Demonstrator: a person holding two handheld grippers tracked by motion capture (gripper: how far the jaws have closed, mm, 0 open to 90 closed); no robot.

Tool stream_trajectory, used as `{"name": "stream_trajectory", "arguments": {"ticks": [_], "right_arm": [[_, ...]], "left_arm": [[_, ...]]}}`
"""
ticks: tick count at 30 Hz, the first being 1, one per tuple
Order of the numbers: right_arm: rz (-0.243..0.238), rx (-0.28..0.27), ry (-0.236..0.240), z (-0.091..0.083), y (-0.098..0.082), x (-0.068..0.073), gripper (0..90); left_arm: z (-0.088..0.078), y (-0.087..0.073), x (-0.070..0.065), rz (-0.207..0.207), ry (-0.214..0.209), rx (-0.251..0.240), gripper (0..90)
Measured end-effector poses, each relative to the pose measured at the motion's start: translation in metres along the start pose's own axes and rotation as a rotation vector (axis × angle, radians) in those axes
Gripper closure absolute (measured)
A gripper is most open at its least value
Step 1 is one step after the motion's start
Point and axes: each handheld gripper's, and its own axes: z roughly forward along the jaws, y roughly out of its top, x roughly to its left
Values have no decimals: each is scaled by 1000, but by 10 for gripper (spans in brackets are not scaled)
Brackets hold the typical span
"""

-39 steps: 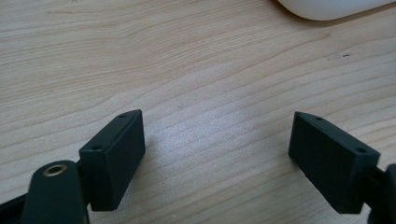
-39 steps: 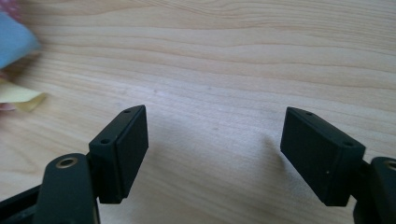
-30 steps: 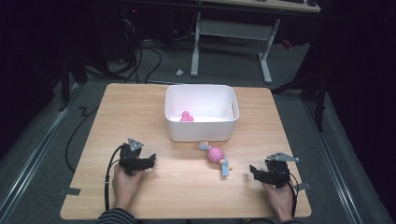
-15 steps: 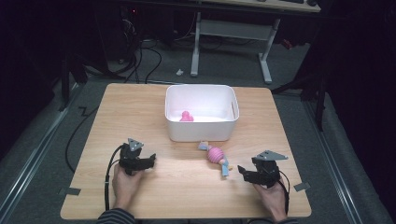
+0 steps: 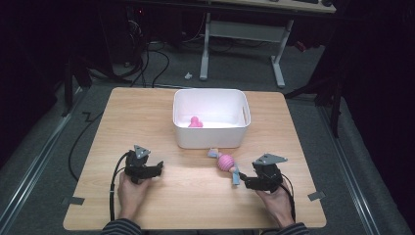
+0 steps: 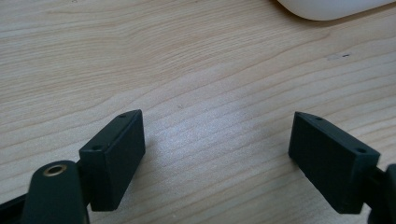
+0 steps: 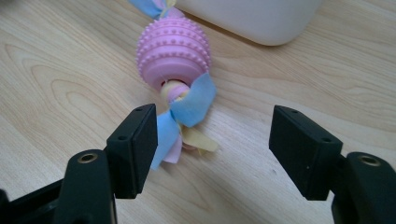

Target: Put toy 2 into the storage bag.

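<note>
A pink knobbly ball toy (image 5: 226,162) with blue, yellow and pink fabric tails lies on the wooden table (image 5: 195,200), just in front of the white bin (image 5: 210,138). My right gripper (image 5: 243,180) sits at the toy's near end. In the right gripper view the fabric tail (image 7: 184,121) lies between the jaws, touching the left pad (image 7: 140,140) and well apart from the right one. The jaws of the right gripper (image 7: 215,135) have just been closing, and a wide gap remains. My left gripper (image 5: 157,168) rests open on bare wood (image 6: 219,144).
A small pink object (image 5: 195,122) lies inside the white bin. The bin's corner (image 6: 327,7) shows far ahead of the left jaws, and its wall (image 7: 261,18) stands just beyond the ball. Tape marks sit near the table's front corners.
My right gripper has moved left across the table to the toy's near tail, and its jaws have narrowed. The left gripper and the toy have stayed put.
</note>
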Motion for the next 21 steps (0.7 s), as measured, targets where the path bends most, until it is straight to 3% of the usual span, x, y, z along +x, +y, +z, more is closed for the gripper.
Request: {"name": "stream_trajectory", "arguments": {"ticks": [11,21], "right_arm": [[-34,14,34,13,20,12,319],[-69,48,37,25,36,20,307]], "left_arm": [[0,0,0,-1,-1,-1,190],[0,0,1,-4,-5,-2,190]]}}
